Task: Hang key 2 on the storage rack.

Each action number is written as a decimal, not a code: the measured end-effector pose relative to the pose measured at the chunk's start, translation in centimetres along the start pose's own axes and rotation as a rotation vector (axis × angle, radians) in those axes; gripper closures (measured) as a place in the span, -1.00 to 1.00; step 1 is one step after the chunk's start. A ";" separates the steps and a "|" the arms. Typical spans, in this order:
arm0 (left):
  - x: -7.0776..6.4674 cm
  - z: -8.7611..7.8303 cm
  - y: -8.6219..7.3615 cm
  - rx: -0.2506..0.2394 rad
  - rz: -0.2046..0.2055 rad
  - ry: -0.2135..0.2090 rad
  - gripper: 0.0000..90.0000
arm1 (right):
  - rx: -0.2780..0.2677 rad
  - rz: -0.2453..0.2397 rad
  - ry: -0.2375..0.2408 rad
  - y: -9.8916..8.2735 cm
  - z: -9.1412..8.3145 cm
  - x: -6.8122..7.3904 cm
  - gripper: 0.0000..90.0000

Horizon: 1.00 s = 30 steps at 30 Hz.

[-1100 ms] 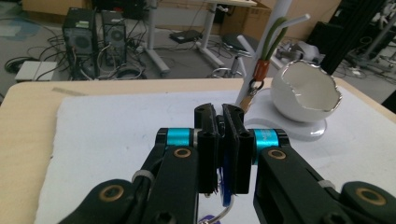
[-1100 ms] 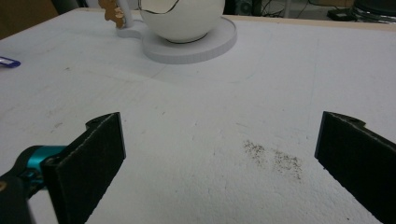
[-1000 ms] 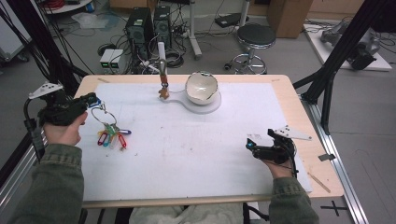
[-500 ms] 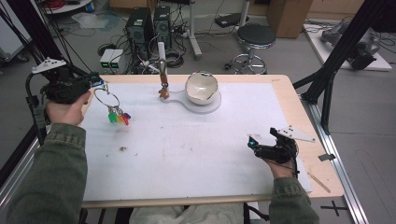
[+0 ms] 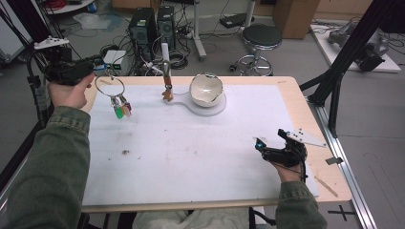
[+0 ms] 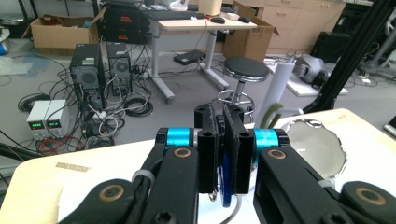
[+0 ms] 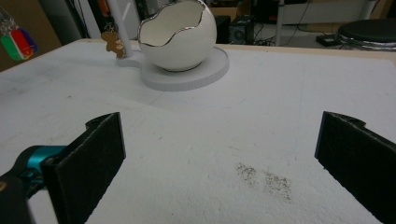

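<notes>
My left gripper (image 5: 101, 69) hangs above the table's far left corner, shut on a metal key ring (image 5: 110, 86). Coloured tags (image 5: 122, 109) dangle from the ring, clear of the white table sheet (image 5: 191, 157). In the left gripper view the jaws stand together (image 6: 223, 140) with a blue piece of the ring (image 6: 226, 186) pinched between them. My right gripper (image 5: 271, 138) rests at the table's right side, open, with nothing between its pads (image 7: 219, 158). A white egg-shaped bowl (image 5: 206, 88) sits on a round base at the far middle.
A thin post (image 5: 165, 57) with a small brown figure (image 5: 167, 93) hanging from it stands left of the bowl (image 7: 177, 32). A wooden stick (image 5: 327, 186) lies near the right edge. Behind the table are computer towers (image 5: 150, 24) and a stool (image 5: 260, 36).
The left gripper has lifted the key ring off the table, carrying it up and towards the far left corner. The right gripper has stayed where it was.
</notes>
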<state>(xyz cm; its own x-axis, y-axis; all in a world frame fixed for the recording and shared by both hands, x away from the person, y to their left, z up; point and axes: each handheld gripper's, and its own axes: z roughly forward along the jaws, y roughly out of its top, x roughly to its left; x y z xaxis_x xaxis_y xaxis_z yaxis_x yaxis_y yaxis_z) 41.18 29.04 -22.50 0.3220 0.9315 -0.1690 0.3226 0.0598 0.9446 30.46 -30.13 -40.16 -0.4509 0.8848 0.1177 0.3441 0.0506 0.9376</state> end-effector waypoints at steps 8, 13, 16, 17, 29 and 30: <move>0.3 2.3 0.8 0.039 -0.011 0.007 0.88 | 0.008 0.002 0.003 0.0 0.0 0.1 -0.98; 0.3 3.0 1.1 0.036 -0.025 -0.003 0.88 | 0.011 0.002 0.001 0.0 0.0 0.1 -0.98; 0.3 3.6 1.3 0.047 -0.023 0.000 0.88 | 0.010 -0.001 0.001 -0.1 0.0 0.1 -0.98; 0.3 3.7 1.4 0.044 -0.030 -0.004 0.88 | 0.014 -0.006 0.002 -0.1 0.0 0.1 -0.98; -0.4 6.6 2.3 0.076 -0.045 -0.032 0.88 | 0.019 0.009 0.003 -0.2 -0.1 0.0 -0.98; -0.5 6.8 2.3 0.076 -0.047 -0.037 0.88 | 0.017 0.006 0.004 -0.2 -0.1 -0.1 -0.98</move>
<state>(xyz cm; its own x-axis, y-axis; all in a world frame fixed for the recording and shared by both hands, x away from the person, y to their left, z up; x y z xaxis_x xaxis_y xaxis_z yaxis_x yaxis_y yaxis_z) 47.80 26.26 -22.12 0.3371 0.9143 -0.2247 0.4042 0.0750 0.9116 30.29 -30.26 -40.32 -0.4521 0.8832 0.1247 0.3604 0.0530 0.9313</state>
